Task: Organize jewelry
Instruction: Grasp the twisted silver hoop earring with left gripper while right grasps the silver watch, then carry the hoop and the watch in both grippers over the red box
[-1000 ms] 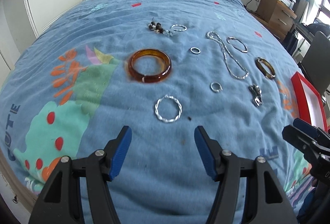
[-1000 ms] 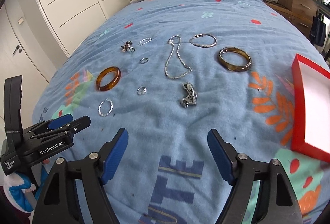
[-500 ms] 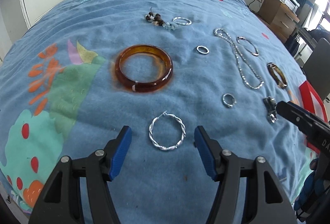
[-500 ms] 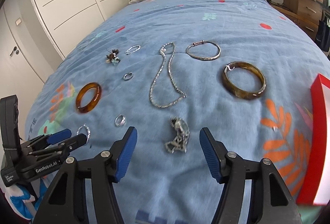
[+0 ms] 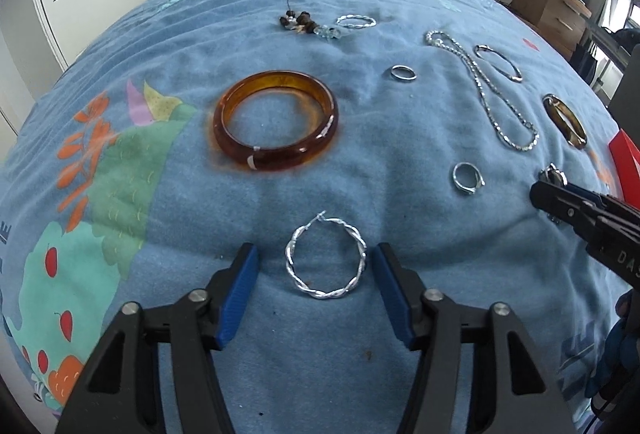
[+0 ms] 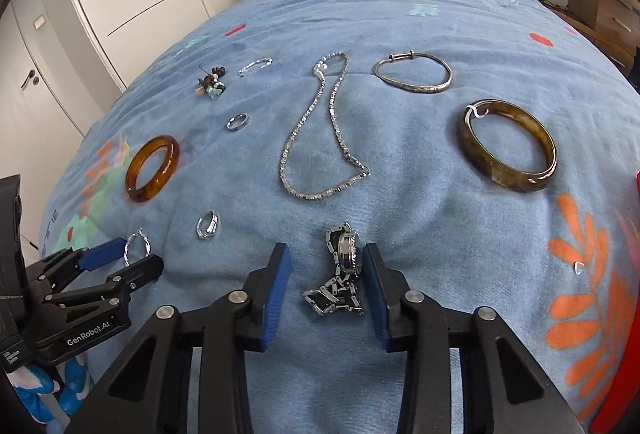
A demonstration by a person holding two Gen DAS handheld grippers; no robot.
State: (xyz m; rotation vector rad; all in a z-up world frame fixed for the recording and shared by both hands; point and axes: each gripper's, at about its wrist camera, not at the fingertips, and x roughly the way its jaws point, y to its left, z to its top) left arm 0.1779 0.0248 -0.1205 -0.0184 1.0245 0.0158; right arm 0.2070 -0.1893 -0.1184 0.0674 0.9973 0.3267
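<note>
Fingers [image 6: 374, 282] of both grippers now close around hoop [image 5: 326, 260] and watch [image 6: 340, 270].

Soft daylight is coming in from the right; shadows are lying faint; fisheye bending and dark vignetting are showing at the edges; focus is holding sharp.

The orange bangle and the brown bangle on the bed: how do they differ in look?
The orange bangle is clear amber and glows, while the brown bangle is dull, mottled olive-brown. The orange bangle lies at the left of the spread, the brown bangle at the right, near the red box. Both lie flat on the blue bedspread, untouched by either gripper.
</note>
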